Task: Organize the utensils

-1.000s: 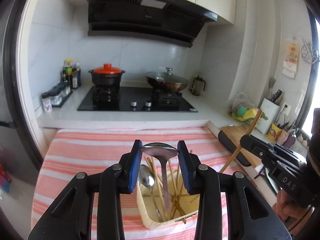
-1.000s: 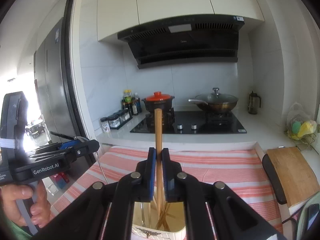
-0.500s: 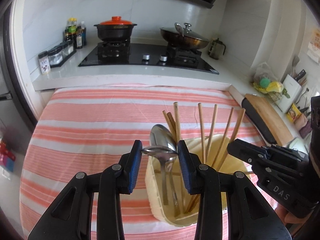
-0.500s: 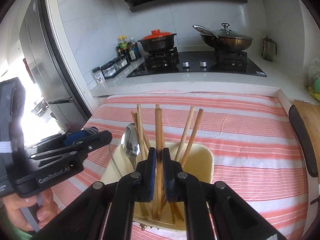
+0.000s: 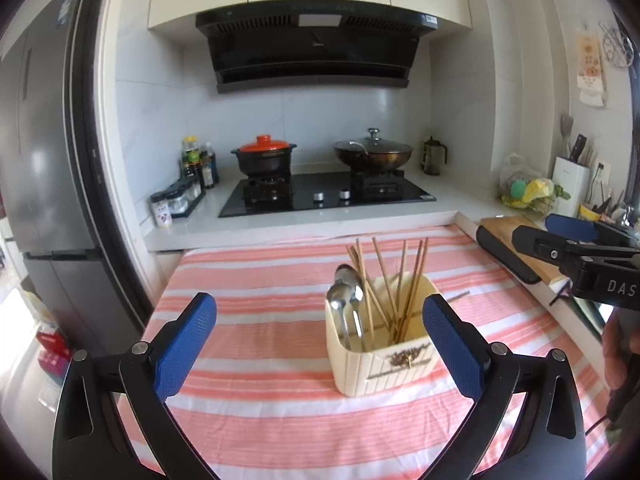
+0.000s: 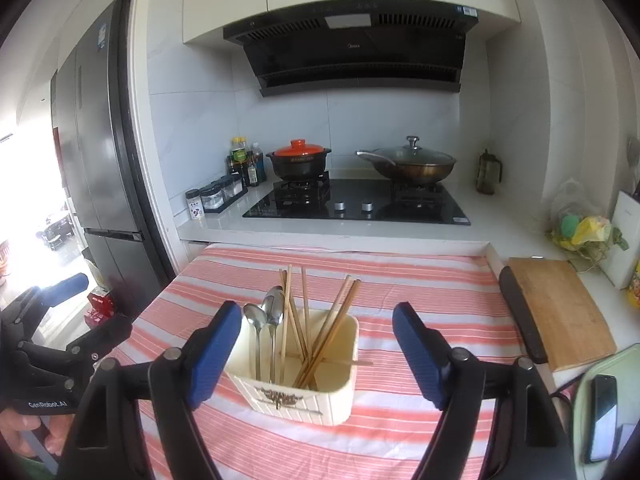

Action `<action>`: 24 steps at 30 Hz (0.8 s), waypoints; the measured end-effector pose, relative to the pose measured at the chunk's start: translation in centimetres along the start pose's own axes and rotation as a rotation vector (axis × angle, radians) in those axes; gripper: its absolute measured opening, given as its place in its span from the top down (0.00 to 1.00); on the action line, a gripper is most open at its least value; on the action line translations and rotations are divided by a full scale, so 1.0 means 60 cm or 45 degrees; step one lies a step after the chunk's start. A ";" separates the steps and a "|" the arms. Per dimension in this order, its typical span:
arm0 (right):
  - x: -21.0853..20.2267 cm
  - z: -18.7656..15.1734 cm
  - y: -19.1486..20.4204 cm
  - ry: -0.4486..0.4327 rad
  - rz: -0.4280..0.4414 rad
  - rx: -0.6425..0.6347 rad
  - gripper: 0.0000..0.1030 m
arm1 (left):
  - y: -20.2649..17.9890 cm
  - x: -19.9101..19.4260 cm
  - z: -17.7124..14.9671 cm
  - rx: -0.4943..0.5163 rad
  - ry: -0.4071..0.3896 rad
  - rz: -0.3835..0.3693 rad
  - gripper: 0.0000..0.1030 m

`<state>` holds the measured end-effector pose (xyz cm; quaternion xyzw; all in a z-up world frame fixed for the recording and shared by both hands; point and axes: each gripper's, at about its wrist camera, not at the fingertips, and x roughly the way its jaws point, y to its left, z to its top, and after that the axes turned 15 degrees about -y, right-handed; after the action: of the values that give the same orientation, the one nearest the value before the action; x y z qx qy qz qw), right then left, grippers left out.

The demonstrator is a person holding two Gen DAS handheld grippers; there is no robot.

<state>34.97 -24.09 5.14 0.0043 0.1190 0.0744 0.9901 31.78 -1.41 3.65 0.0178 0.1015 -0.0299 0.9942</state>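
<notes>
A cream holder point(image 5: 380, 354) is seen standing on the striped cloth point(image 5: 260, 400) of the table, in front of the stove point(image 5: 326, 196). Two spoons point(image 5: 346, 304) are kept upright in its left part, bowls up, and a bunch of chopsticks point(image 5: 394, 280) is leaned in the part beside them. The left gripper point(image 5: 320, 340) is held back from the holder with its jaws spread wide and nothing between them. The right gripper point(image 6: 316, 352) is likewise held wide and empty, with the holder framed between its blue pads point(image 6: 214, 354). A cutting board point(image 6: 560, 308) is laid on the counter to the right.
</notes>
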 end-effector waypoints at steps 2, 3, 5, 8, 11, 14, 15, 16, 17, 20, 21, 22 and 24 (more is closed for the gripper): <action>-0.052 -0.015 0.012 -0.031 -0.030 -0.045 0.13 | -0.014 -0.029 -0.023 0.018 0.084 -0.031 0.00; -0.077 -0.024 0.018 -0.056 -0.048 -0.060 0.10 | -0.020 -0.044 -0.038 0.015 0.119 -0.020 0.00; -0.127 -0.051 0.029 -0.109 -0.083 -0.074 0.00 | -0.028 -0.082 -0.069 0.004 0.130 0.025 0.00; -0.182 -0.105 0.035 -0.099 -0.152 -0.048 0.00 | -0.038 -0.131 -0.103 0.010 0.130 0.053 0.00; -0.216 -0.154 0.031 -0.031 -0.164 0.022 0.00 | -0.037 -0.171 -0.119 -0.005 0.110 0.115 0.00; -0.245 -0.179 0.034 -0.012 -0.186 0.049 0.00 | -0.027 -0.198 -0.122 -0.092 0.093 0.098 0.00; -0.254 -0.182 0.039 -0.010 -0.189 0.039 0.00 | -0.025 -0.206 -0.121 -0.116 0.088 0.083 0.00; -0.262 -0.184 0.045 -0.010 -0.186 0.024 0.00 | -0.024 -0.211 -0.119 -0.130 0.081 0.072 0.00; -0.270 -0.185 0.050 -0.016 -0.184 0.011 0.00 | -0.024 -0.217 -0.117 -0.131 0.074 0.072 0.00; -0.287 -0.179 0.065 -0.038 -0.175 0.005 0.00 | -0.029 -0.234 -0.108 -0.103 0.046 0.085 0.00; -0.291 -0.178 0.068 -0.043 -0.169 0.012 0.00 | -0.030 -0.241 -0.106 -0.098 0.042 0.092 0.00; -0.295 -0.176 0.070 -0.046 -0.164 0.020 0.00 | -0.030 -0.244 -0.104 -0.098 0.041 0.096 0.00; -0.300 -0.173 0.072 -0.044 -0.155 0.032 0.00 | -0.029 -0.253 -0.104 -0.109 0.045 0.092 0.00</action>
<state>14.61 -22.57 -0.58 0.0106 0.1028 0.0126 0.9946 15.60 -2.04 0.58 -0.0207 0.1197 0.0108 0.9925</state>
